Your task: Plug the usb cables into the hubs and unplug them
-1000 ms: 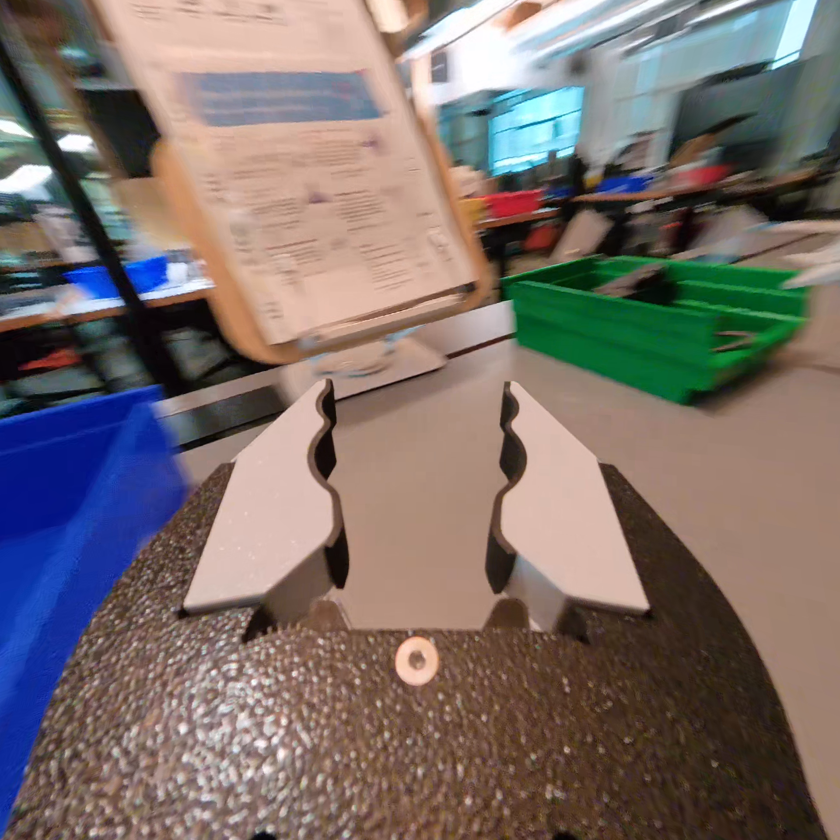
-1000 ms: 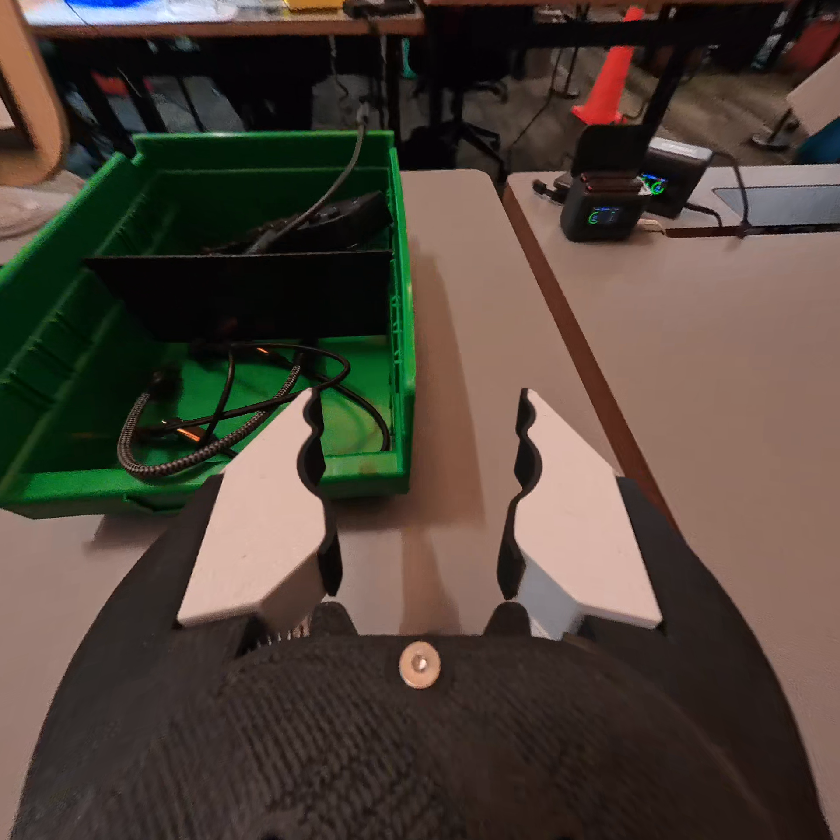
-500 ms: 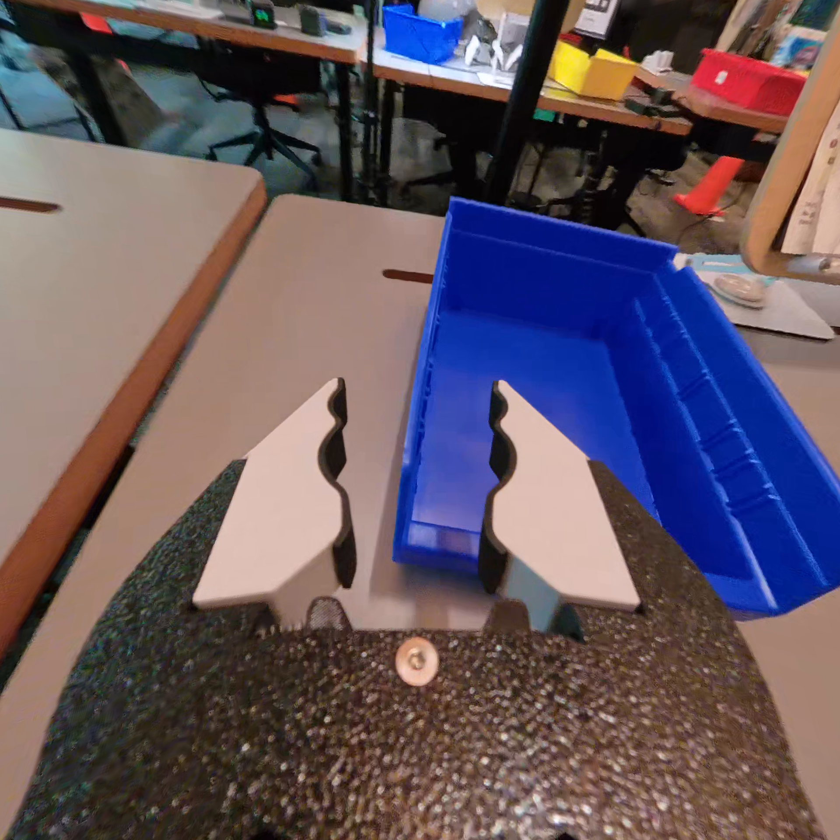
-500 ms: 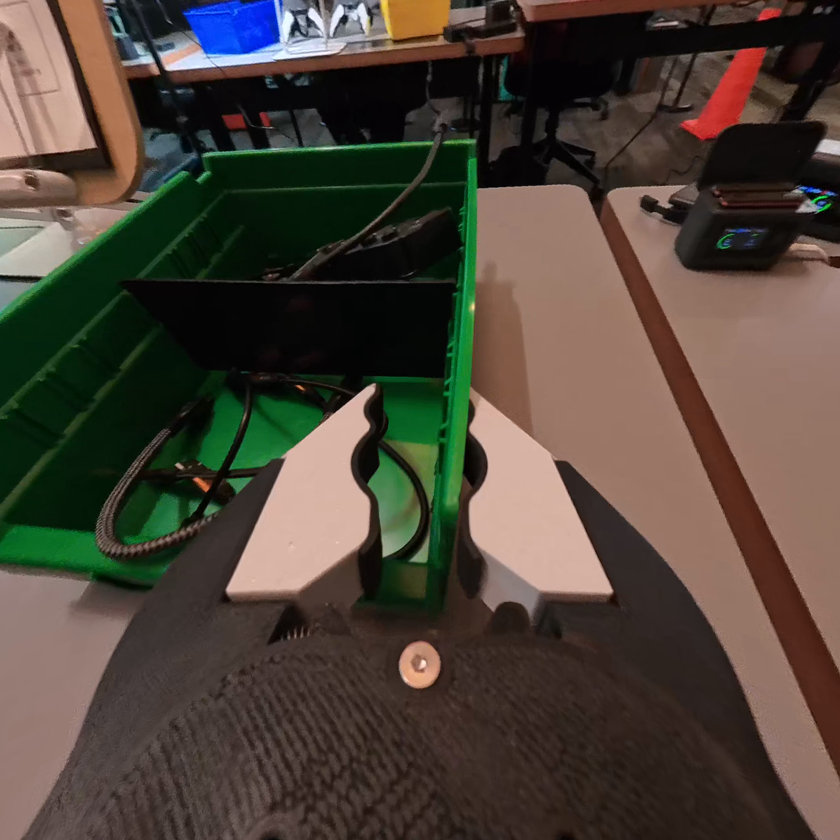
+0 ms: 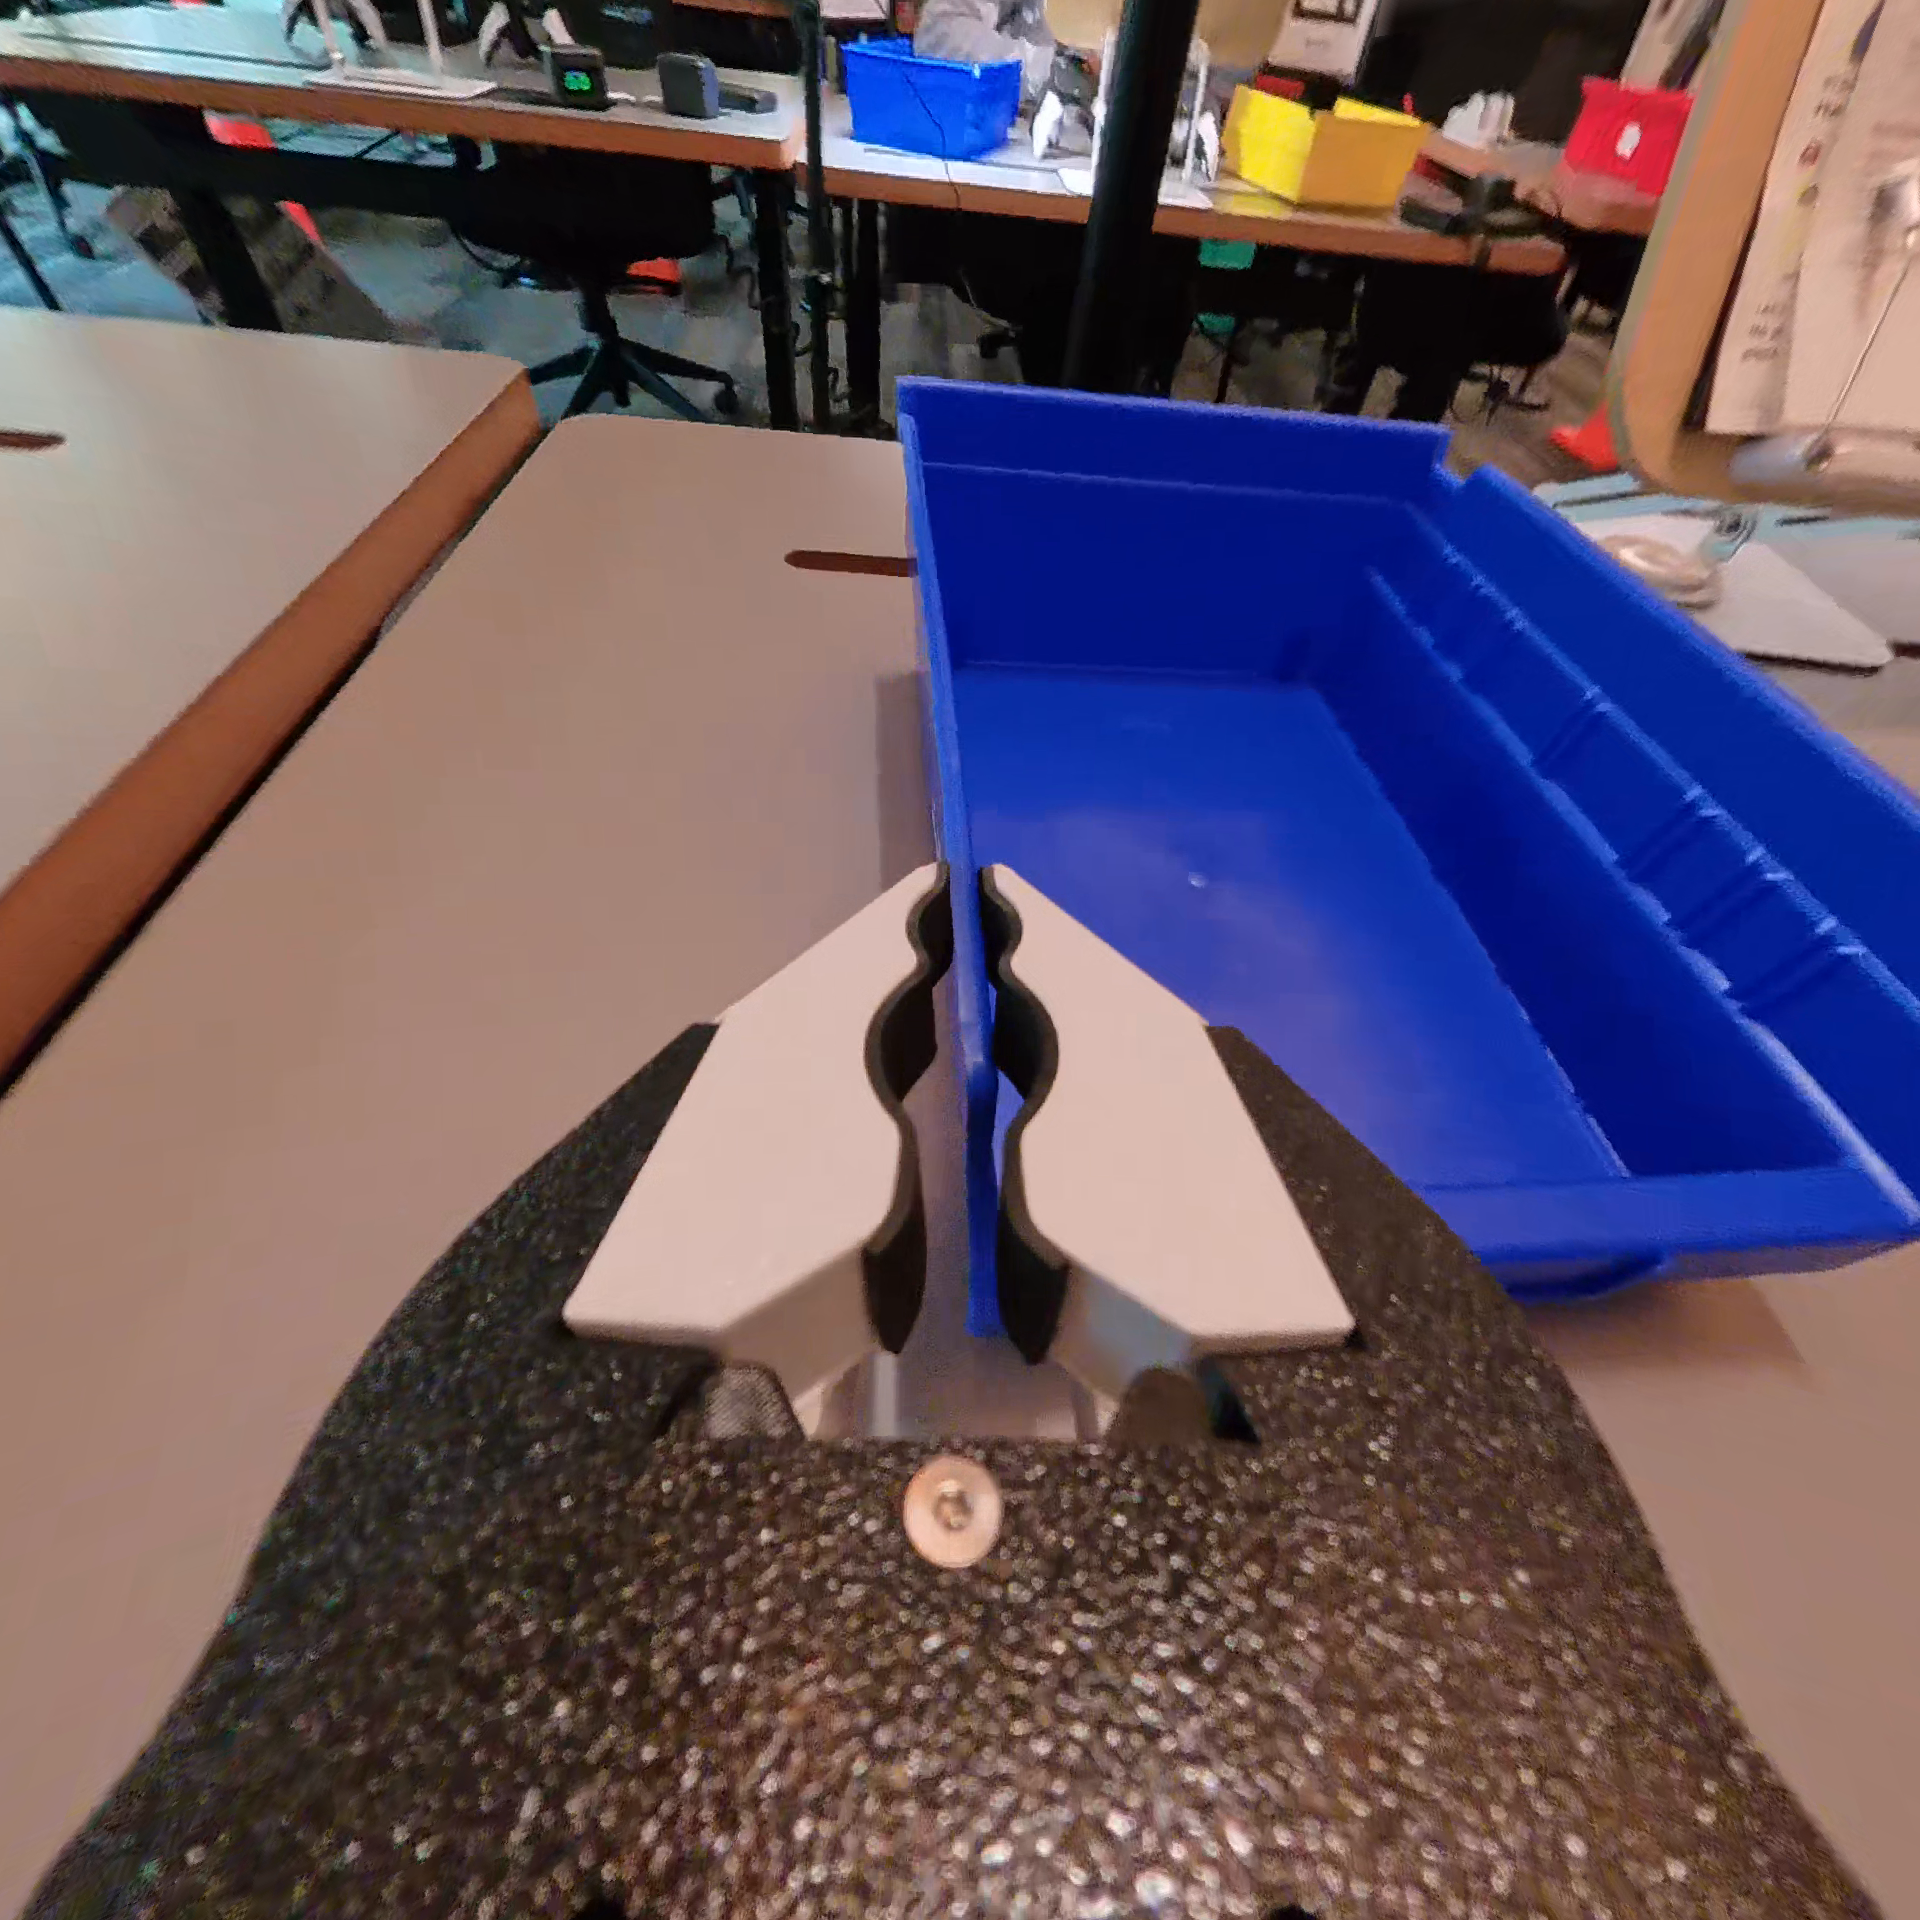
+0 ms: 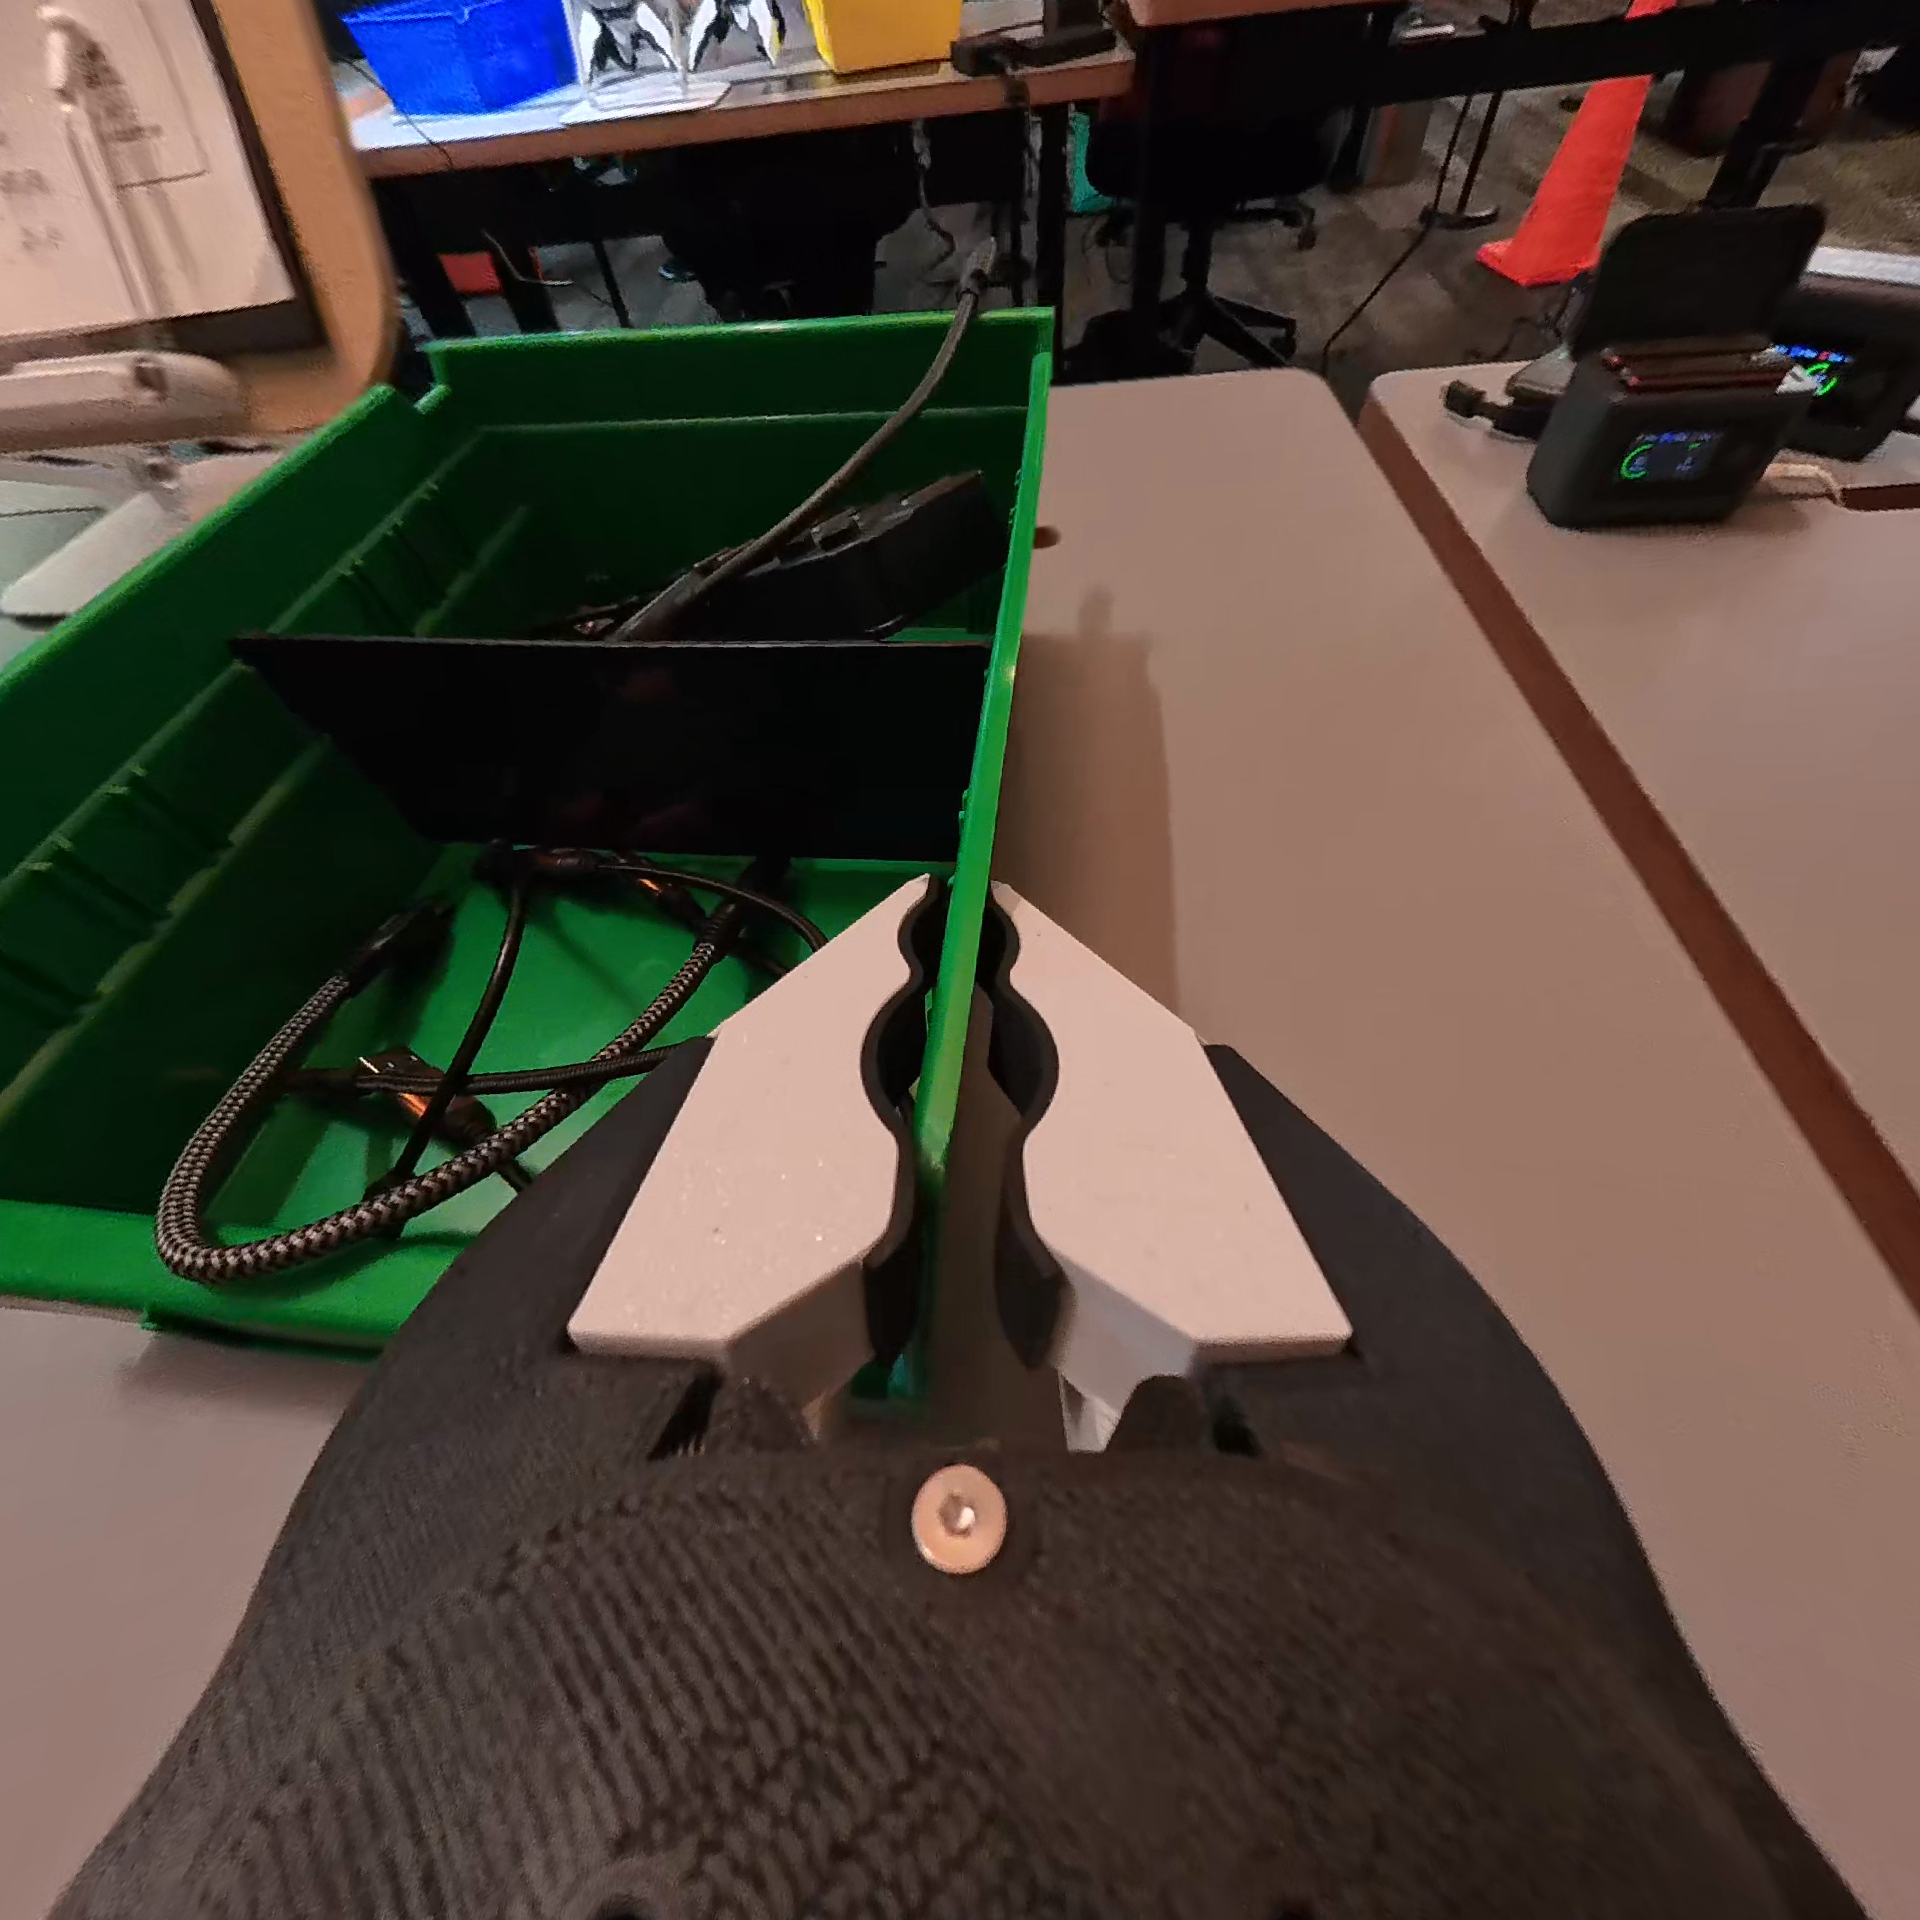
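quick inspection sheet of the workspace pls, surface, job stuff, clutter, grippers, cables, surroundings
surface: grey table, bare around the bins
job's things: green bin holds a black hub behind a black divider; blue bin holds nothing
clutter: nothing seen
grippers: left gripper shut on the blue bin's wall; right gripper shut on the green bin's wall
cables: braided cable and thinner black ones loose in the green bin's near compartment
surroundings: paper stand, charger box, orange cone

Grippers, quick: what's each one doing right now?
Left gripper: shut on the blue bin, fingers clamping its left wall.
Right gripper: shut on the green bin, clamping its right wall.
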Demonstrator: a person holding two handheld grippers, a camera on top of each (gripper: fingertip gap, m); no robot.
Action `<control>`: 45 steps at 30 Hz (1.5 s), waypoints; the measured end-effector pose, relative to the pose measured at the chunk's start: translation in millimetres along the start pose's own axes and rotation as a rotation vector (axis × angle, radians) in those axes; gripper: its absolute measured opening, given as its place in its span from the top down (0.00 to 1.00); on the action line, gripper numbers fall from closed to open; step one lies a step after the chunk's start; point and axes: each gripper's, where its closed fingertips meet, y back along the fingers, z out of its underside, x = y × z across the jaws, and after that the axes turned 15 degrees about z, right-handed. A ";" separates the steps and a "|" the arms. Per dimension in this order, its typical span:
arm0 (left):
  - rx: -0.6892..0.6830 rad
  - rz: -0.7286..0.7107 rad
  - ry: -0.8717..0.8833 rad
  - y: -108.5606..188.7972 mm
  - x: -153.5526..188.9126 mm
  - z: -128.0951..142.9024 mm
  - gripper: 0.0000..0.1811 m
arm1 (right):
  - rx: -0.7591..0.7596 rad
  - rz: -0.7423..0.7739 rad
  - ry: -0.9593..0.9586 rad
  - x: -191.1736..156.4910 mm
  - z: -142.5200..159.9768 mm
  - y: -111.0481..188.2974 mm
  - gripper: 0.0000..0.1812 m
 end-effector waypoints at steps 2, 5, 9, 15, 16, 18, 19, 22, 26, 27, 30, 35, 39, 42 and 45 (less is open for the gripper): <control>0.032 -0.018 0.029 10.4 18.2 5.6 0.99 | -0.001 -0.004 -0.009 -15.2 5.9 15.6 0.98; 0.110 -0.009 0.117 22.3 49.3 14.0 0.99 | 0.001 -0.005 -0.004 -43.0 15.2 40.5 0.98; 0.197 0.015 0.162 31.1 88.0 18.5 0.99 | 0.004 -0.007 -0.006 -88.0 25.5 69.7 0.98; 0.345 0.005 0.179 51.7 111.6 -25.0 0.99 | 0.017 -0.085 0.011 -160.5 35.0 99.2 0.98; 0.349 0.000 0.142 56.1 115.4 -35.7 0.99 | 0.019 -0.107 0.008 -172.4 36.2 103.2 0.98; 0.374 -0.011 0.078 66.4 123.9 -58.6 0.99 | 0.023 -0.149 0.002 -196.8 38.7 111.5 0.98; 0.398 -0.017 0.062 73.8 126.3 -70.9 0.99 | 0.023 -0.168 -0.003 -208.7 40.2 115.9 0.98; 0.513 -0.016 0.059 101.2 130.0 -112.7 0.99 | 0.032 -0.238 -0.034 -248.1 45.0 133.0 0.96; 0.613 0.026 -0.003 118.1 158.3 -159.0 0.99 | 0.012 -0.530 0.030 -323.8 60.6 180.1 0.79; 0.619 0.036 -0.021 116.7 167.6 -164.9 0.99 | 0.000 -0.564 0.047 -333.0 60.2 190.3 0.68; 0.630 0.077 -0.088 104.2 202.1 -170.5 0.99 | 0.068 -0.662 -0.098 -333.2 10.7 229.0 0.43; 0.644 0.105 -0.254 77.7 271.6 -164.8 0.99 | 0.202 -0.741 -0.300 -303.8 -63.7 264.8 0.38; 0.673 0.145 -0.357 61.9 329.4 -158.5 1.00 | 0.155 -0.713 -0.301 -308.5 -53.2 251.6 0.54; 0.693 0.150 -0.431 57.1 365.9 -153.6 1.00 | 0.161 -0.642 -0.318 -303.9 -41.4 233.6 0.76; 0.717 0.156 -0.537 55.8 397.4 -148.2 0.98 | 0.201 -0.532 -0.338 -281.2 -36.6 209.2 0.91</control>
